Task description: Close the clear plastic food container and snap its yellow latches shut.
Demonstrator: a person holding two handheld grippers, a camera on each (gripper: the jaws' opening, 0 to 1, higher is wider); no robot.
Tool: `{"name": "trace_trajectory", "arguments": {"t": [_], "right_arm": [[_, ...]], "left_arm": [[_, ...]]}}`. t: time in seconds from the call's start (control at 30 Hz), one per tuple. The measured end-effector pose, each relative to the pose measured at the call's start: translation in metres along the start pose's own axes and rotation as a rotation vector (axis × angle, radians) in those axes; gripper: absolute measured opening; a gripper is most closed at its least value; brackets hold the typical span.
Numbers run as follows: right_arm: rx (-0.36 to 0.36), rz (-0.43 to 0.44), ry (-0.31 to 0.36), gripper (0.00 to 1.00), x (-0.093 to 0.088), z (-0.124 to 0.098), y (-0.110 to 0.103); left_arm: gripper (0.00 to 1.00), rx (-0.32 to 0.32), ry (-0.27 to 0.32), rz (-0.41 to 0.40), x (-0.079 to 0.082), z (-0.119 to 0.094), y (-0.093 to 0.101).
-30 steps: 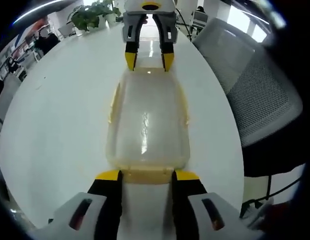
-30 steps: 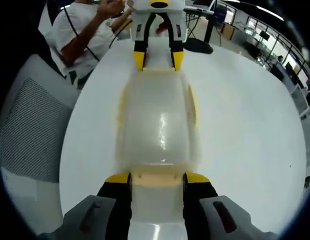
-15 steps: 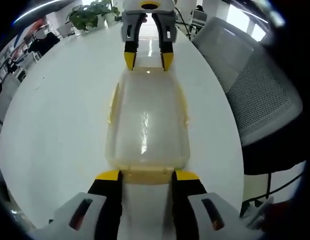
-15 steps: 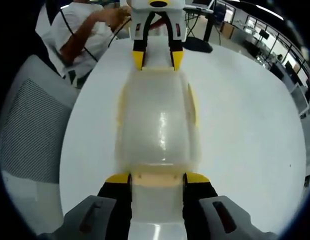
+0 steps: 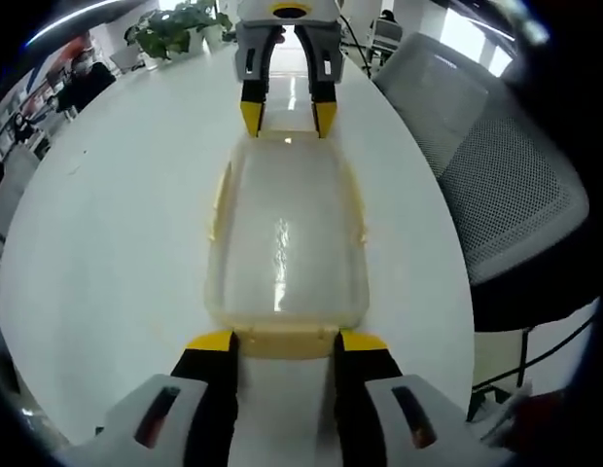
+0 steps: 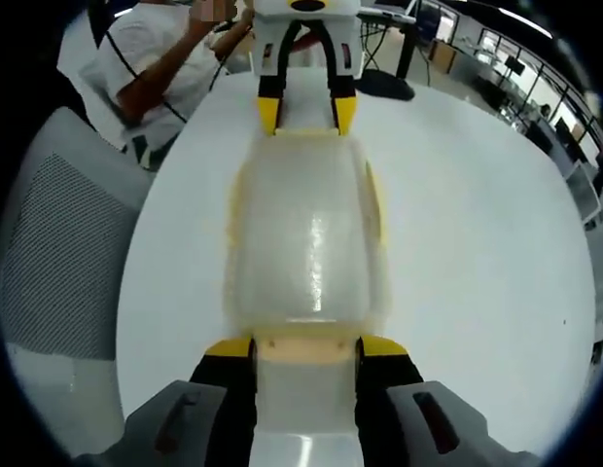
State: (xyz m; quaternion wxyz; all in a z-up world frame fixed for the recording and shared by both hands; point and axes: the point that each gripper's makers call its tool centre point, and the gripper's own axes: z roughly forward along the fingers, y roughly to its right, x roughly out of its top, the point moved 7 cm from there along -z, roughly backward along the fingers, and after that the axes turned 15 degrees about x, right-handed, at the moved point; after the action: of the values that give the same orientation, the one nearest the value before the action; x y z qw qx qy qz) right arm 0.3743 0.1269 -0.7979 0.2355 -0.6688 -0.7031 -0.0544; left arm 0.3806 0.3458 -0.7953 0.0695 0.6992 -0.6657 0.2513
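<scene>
A clear plastic food container (image 5: pixel 287 233) lies lengthwise on the white table (image 5: pixel 107 224) with its lid on. Yellow side latches (image 5: pixel 220 199) run along its long edges. My left gripper (image 5: pixel 287 341) stands open at the near end, its yellow tips on either side of the yellow end latch (image 5: pixel 282 344). At the far end, my right gripper (image 5: pixel 287 119) is also open, its tips at that end's rim. In the right gripper view the same container (image 6: pixel 306 233) lies between the right gripper (image 6: pixel 306 346) and the left gripper (image 6: pixel 306 115).
A grey mesh office chair (image 5: pixel 506 185) stands close to the table's edge, also seen as the chair (image 6: pixel 58 243) in the right gripper view. A person in a white shirt (image 6: pixel 156 58) sits beyond the table. A potted plant (image 5: pixel 175 29) stands at the far edge.
Both grippers and the container have held still. The person behind the table has raised an arm.
</scene>
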Motion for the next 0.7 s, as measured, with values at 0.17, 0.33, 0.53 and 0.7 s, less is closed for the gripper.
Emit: {"name": "trace_trajectory", "arguments": {"t": [0.17,0.33,0.53,0.7], "right_arm": [[-0.002,-0.006,0.004,0.37,0.0,-0.0004,-0.0003],[-0.015,-0.016,0.003,0.37,0.0003,-0.0012,0.0003],[-0.024,-0.023,0.014,0.37,0.0011,-0.0035,0.0048],[-0.01,-0.017,0.022,0.37,0.0006,-0.0071,0.0023]], "left_arm": [[0.37,0.005,0.014,-0.004,-0.0013,-0.0009,-0.0003],[0.36,0.012,-0.01,-0.02,-0.0002,-0.001,0.0],[0.36,0.009,-0.03,-0.013,0.0016,-0.0029,-0.0069],[0.36,-0.002,-0.021,-0.006,0.0045,-0.0085,-0.0082]]}}
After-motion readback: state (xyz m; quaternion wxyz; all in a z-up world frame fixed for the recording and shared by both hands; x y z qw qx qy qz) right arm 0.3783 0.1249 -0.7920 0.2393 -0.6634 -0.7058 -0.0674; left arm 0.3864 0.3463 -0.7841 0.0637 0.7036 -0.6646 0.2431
